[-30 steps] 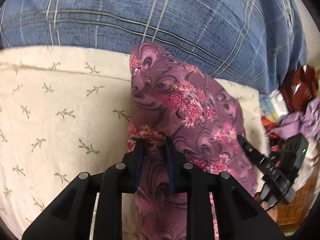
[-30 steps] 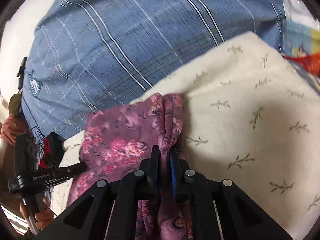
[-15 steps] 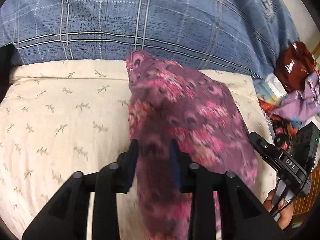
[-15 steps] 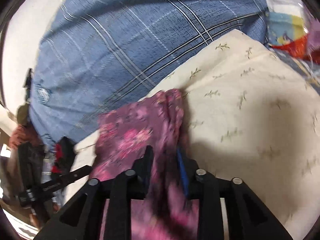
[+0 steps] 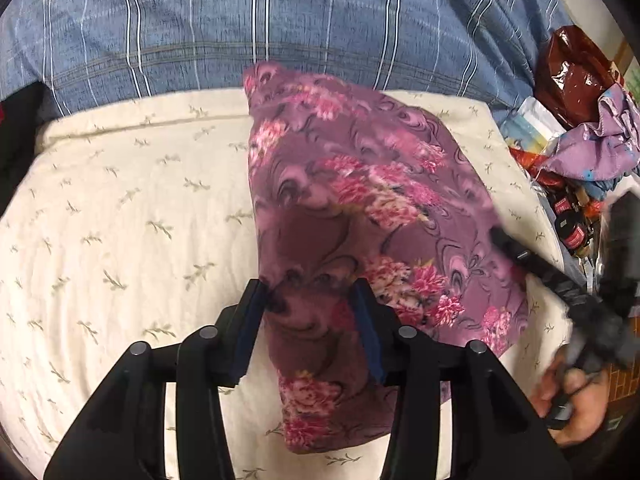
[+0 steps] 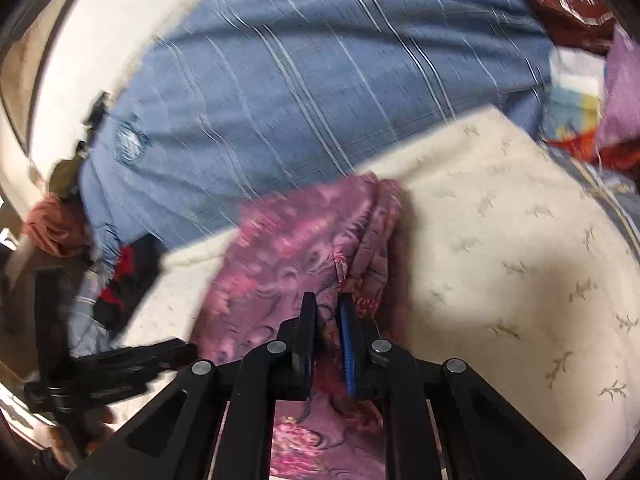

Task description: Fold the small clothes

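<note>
A purple floral cloth (image 5: 360,184) lies folded on a cream leaf-print cushion (image 5: 120,220). My left gripper (image 5: 308,292) hovers over the cloth's near end. Its jaws are opening, with the cloth under the gap and the pads clear of it. In the right wrist view my right gripper (image 6: 328,300) sits at the cloth's (image 6: 288,248) bunched right edge. Its jaws are closing to a narrow gap, and a ridge of fabric is pinched between the pads. Each gripper shows in the other's view, blurred: the right gripper (image 5: 498,236) and the left gripper (image 6: 188,348).
A blue plaid fabric (image 5: 280,20) covers the space behind the cushion (image 6: 500,240). To the right is clutter: a dark red shiny bag (image 5: 572,68), a lilac cloth (image 5: 600,148) and small packets. A hand (image 5: 576,412) holds the right gripper's handle.
The left jaws let go of the cloth and spread, and the left gripper drew back. The right jaws opened briefly, then narrowed on the cloth again. Both views shifted and are blurred.
</note>
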`<state>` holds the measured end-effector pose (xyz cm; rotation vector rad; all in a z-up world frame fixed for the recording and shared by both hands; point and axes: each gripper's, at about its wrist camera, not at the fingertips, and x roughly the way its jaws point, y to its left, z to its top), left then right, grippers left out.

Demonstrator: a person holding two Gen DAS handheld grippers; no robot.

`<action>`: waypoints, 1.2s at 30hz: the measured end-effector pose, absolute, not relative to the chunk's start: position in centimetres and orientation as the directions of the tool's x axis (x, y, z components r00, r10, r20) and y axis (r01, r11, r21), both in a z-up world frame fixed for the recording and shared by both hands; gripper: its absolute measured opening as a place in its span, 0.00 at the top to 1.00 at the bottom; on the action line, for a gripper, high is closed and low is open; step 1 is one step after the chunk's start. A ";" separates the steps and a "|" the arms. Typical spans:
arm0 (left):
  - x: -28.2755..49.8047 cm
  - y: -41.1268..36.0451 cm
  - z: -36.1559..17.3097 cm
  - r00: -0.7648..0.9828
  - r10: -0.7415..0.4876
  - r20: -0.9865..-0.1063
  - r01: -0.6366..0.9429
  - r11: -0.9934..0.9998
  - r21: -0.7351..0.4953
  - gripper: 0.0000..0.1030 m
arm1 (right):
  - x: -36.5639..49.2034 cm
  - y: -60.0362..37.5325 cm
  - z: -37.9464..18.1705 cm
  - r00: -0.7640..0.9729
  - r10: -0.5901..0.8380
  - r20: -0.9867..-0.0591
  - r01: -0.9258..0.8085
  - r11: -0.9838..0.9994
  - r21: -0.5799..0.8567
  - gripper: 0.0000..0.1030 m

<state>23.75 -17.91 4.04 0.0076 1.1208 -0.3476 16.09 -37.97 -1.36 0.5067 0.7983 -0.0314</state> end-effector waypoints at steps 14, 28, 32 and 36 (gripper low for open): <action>20.9 -14.6 0.6 0.191 -0.503 -0.843 0.164 0.863 -0.478 0.49 | 10.9 -37.1 -2.0 0.702 0.281 -0.654 0.137 0.848 0.511 0.94; 21.2 -10.7 4.7 0.274 -0.585 -0.764 0.313 0.805 -0.504 0.49 | 12.1 -41.5 0.6 0.767 0.227 -0.601 0.190 0.813 0.550 0.78; 27.0 -10.7 5.0 0.300 -0.549 -0.781 0.220 0.836 -0.503 0.44 | 16.7 -42.3 0.6 0.767 0.286 -0.574 0.185 0.758 0.626 0.71; 31.9 -11.4 3.4 0.260 -0.551 -0.793 0.124 0.834 -0.538 0.44 | 21.7 -42.1 -1.5 0.732 0.280 -0.622 0.247 0.741 0.625 0.71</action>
